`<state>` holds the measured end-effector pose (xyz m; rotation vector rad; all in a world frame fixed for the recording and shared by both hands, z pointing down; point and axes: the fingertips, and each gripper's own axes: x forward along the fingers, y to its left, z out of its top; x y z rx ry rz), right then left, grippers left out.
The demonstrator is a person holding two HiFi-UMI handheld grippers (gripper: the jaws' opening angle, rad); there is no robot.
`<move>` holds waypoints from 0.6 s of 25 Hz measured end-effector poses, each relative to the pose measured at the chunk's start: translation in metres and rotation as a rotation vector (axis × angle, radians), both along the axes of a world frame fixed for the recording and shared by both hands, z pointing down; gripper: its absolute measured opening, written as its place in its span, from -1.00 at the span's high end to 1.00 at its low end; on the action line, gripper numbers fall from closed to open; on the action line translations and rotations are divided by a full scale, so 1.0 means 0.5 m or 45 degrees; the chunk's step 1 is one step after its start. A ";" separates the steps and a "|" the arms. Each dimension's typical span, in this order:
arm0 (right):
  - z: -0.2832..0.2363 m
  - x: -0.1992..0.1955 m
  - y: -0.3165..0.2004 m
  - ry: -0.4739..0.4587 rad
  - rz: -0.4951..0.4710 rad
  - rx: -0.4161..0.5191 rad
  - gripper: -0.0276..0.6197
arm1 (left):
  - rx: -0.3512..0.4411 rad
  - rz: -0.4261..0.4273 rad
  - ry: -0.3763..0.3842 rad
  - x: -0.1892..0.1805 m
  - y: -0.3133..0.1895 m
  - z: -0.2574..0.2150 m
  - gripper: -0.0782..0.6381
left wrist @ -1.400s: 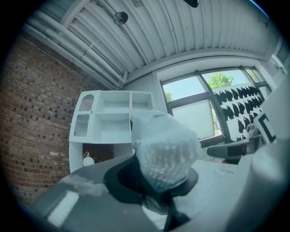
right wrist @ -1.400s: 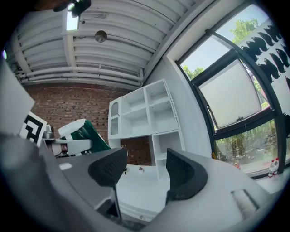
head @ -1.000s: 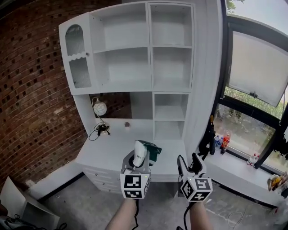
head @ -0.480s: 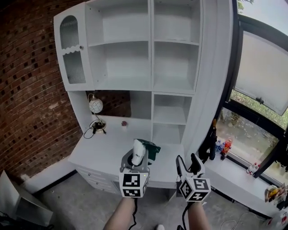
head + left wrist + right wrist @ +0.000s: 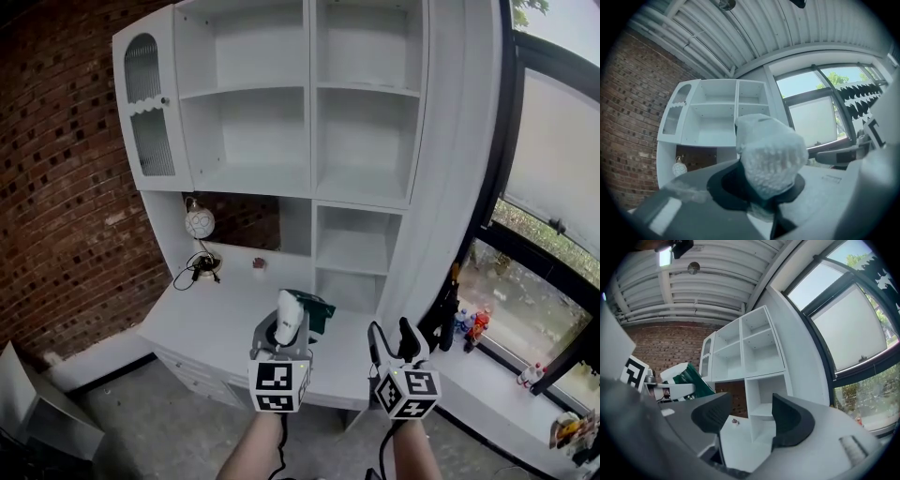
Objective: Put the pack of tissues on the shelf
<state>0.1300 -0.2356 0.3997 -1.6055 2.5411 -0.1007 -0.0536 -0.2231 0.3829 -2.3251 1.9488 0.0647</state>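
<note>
The pack of tissues (image 5: pixel 292 313), white with a dark green end, stands upright between the jaws of my left gripper (image 5: pixel 286 336), which is shut on it. In the left gripper view its white wrapped end (image 5: pixel 771 154) fills the middle and hides the fingertips. My right gripper (image 5: pixel 394 339) hangs beside it at the same height, open with nothing between its fingers (image 5: pixel 790 420). The white shelf unit (image 5: pixel 311 94) rises ahead with several bare compartments; it also shows beyond the pack (image 5: pixel 717 117) and past the right jaws (image 5: pixel 750 348). The pack (image 5: pixel 686 376) appears at the left of the right gripper view.
A white desk top (image 5: pixel 220 314) runs under the shelves, with a globe lamp (image 5: pixel 200 223), a black cable (image 5: pixel 199 270) and a small object (image 5: pixel 259 264). A glass-fronted door (image 5: pixel 145 122) closes the left column. Brick wall (image 5: pixel 66 187) stands left, a window (image 5: pixel 553 187) and sill bottles (image 5: pixel 469 323) right.
The shelf unit has grown larger and shifted in the head view, as the view came closer. Both grippers keep the same pose, the left still holding the pack.
</note>
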 end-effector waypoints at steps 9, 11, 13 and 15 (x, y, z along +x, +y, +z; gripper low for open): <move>0.045 0.012 -0.060 0.007 0.013 -0.056 0.10 | -0.052 0.017 -0.009 0.014 -0.061 0.040 0.49; 0.058 0.007 -0.074 0.011 0.031 -0.070 0.10 | -0.070 0.036 -0.002 0.008 -0.081 0.056 0.49; 0.068 0.004 -0.092 0.004 0.058 -0.084 0.10 | -0.083 0.061 0.003 0.003 -0.107 0.068 0.49; 0.072 -0.001 -0.114 -0.008 0.083 -0.092 0.10 | -0.087 0.089 0.007 -0.002 -0.138 0.071 0.49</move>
